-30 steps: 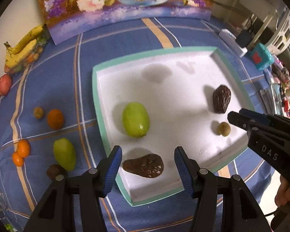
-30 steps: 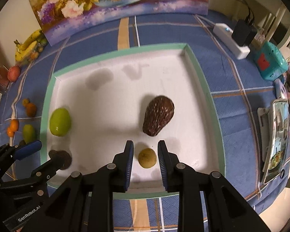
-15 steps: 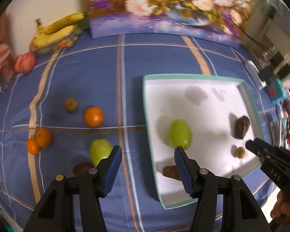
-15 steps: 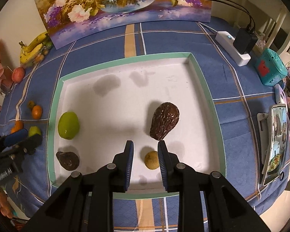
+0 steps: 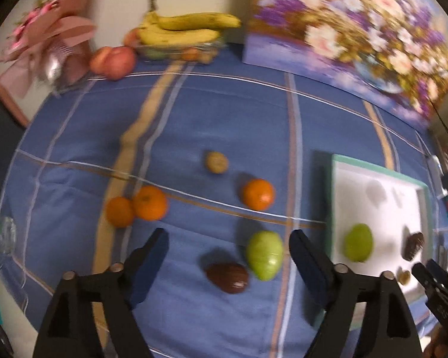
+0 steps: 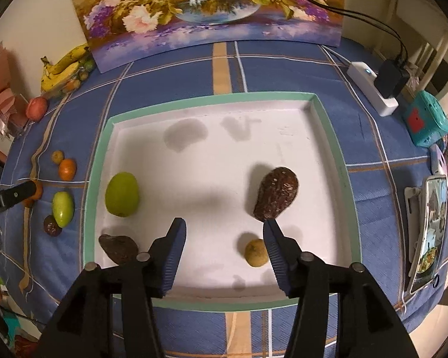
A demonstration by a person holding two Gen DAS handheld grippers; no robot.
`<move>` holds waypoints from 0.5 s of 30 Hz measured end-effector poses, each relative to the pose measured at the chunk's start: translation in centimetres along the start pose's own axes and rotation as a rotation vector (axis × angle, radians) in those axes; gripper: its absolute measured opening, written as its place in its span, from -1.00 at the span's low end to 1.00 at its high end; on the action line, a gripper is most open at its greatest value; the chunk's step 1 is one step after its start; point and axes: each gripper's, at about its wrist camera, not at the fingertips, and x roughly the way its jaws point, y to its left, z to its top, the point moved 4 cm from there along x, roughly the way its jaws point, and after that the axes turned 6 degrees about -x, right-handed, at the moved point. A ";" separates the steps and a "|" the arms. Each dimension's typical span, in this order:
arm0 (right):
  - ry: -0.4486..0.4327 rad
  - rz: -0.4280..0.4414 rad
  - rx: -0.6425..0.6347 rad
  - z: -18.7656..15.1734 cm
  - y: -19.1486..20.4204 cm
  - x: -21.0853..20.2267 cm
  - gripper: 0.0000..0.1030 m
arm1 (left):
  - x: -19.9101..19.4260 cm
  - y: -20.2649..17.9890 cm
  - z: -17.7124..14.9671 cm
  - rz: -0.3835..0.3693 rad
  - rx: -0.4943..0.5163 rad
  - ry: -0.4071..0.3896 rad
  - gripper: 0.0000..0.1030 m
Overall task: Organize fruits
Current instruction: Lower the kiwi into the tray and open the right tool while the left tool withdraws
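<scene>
In the left wrist view my left gripper [image 5: 228, 253] hangs over the blue cloth, left of the tray [image 5: 331, 208]. Its jaws are opening, and the pads touch nothing. Below them lie a dark brown avocado [image 5: 227, 277] and a green fruit [image 5: 265, 255]. Three oranges [image 5: 258, 194] and a small brown fruit [image 5: 216, 162] lie farther back. My right gripper [image 6: 224, 235] hovers over the front of the white tray [image 6: 98, 179], jaws opening and empty. A small brown fruit [image 6: 256, 253] rests on the tray by its right finger. The tray also holds a green fruit [image 6: 122, 194] and two dark avocados [image 6: 276, 197].
A flower painting [image 6: 209, 9] leans at the back. Bananas [image 5: 188, 29] and a red apple [image 5: 113, 61] sit at the far left edge. On the right are a power strip [image 6: 373, 89], a teal box [image 6: 427, 122] and a phone [image 6: 430, 226].
My left gripper swung left, off the tray and over the loose fruits on the cloth, and its jaws widened. The right gripper stayed over the tray front and its jaws spread apart.
</scene>
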 end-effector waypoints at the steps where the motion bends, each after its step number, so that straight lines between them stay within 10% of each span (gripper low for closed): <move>1: -0.003 0.002 -0.004 0.1 0.2 0.0 0.19 | -0.1 0.6 0.2 0.011 -0.011 -0.008 0.73; 9: -0.037 0.015 -0.024 0.5 1.5 -0.1 0.74 | -1.0 4.1 1.0 0.068 -0.052 -0.055 1.00; 15: -0.074 0.029 -0.032 0.8 2.6 0.0 0.77 | -1.8 5.3 1.5 0.083 -0.054 -0.086 1.00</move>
